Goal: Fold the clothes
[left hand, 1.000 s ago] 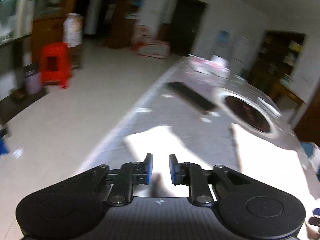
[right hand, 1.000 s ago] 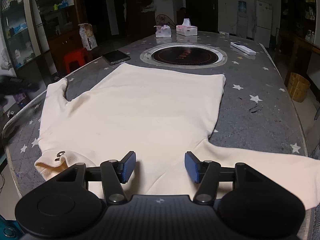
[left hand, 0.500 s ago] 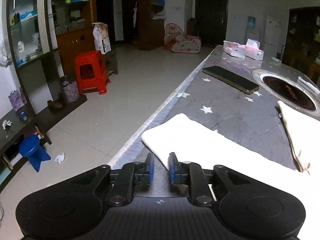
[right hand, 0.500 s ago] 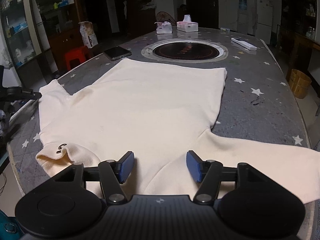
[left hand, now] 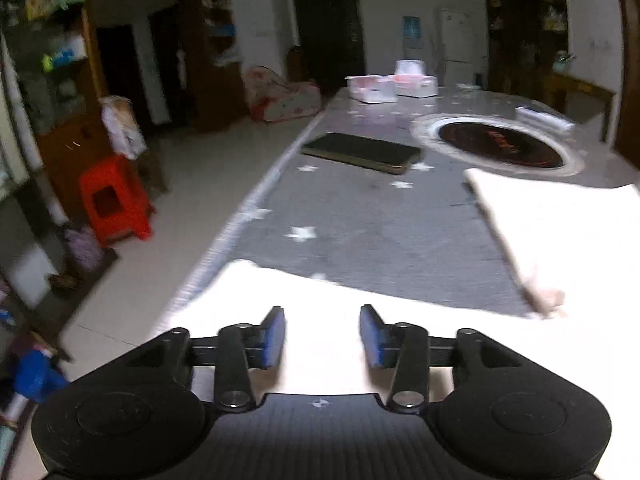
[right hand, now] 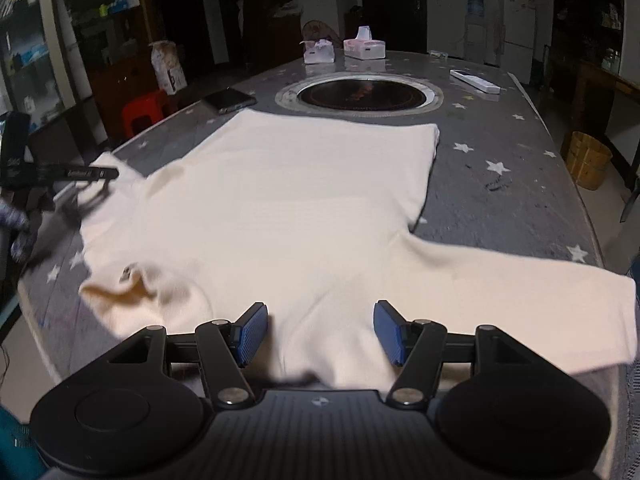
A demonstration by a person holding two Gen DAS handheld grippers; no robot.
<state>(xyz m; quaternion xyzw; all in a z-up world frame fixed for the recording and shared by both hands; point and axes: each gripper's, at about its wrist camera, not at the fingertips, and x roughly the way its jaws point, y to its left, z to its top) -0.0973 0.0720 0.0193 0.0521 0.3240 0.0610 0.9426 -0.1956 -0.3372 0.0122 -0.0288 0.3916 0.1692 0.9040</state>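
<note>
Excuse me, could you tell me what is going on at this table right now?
A person holding two tongs is starting to fold a cream sweatshirt spread flat on the star-patterned table. The left tongs are open over the garment's left sleeve, near the table edge. The right tongs are open above the neck end. Nothing is gripped or folded yet.

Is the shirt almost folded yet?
Not yet. The cream long-sleeved shirt is spread flat on the grey star-patterned table, unfolded. The open left gripper hovers over a sleeve; the open right gripper hovers near the collar. All the folds remain.
</note>
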